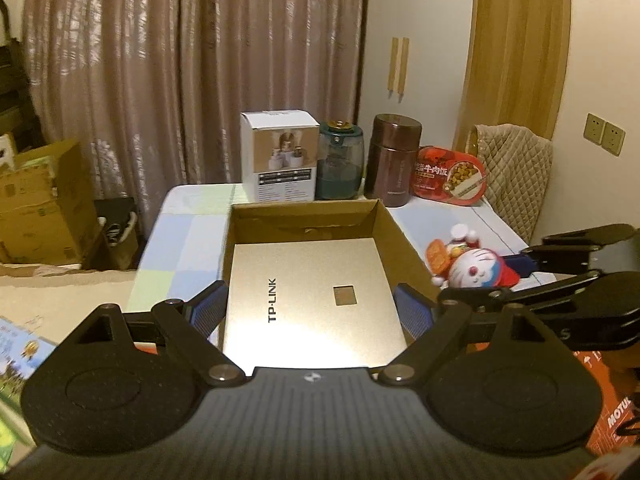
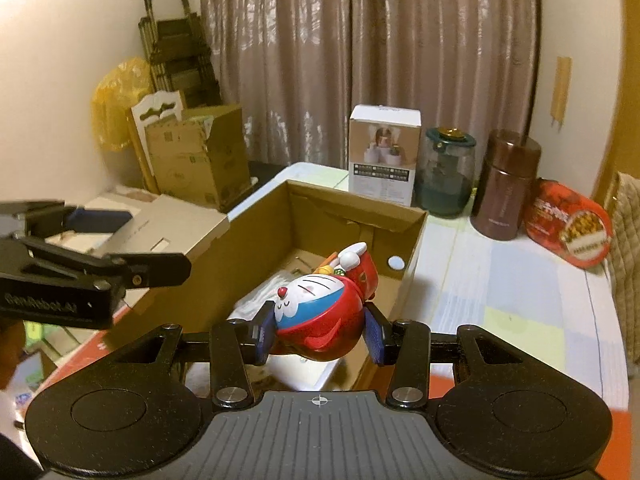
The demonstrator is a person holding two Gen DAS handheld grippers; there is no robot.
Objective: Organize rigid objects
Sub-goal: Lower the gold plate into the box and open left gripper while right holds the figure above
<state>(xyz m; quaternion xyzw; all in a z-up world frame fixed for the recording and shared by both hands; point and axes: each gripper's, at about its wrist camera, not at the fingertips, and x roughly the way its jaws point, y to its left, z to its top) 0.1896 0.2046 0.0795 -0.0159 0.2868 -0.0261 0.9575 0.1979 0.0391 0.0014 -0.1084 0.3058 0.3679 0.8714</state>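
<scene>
Left claw [image 1: 312, 312] pinches the gold router box [image 1: 308, 300] across its width, held over the cardboard box [image 1: 400, 240] on the counter [image 2: 500, 280]. Right claw [image 2: 318, 330] pinches the toy figure [image 2: 320, 304] above the same cardboard box. Risk: both loads crowd one opening; the round toy may slip from the pads, or the claws may collide.

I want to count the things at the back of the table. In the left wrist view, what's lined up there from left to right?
White box → green jar → brown flask → red food tub.
</scene>
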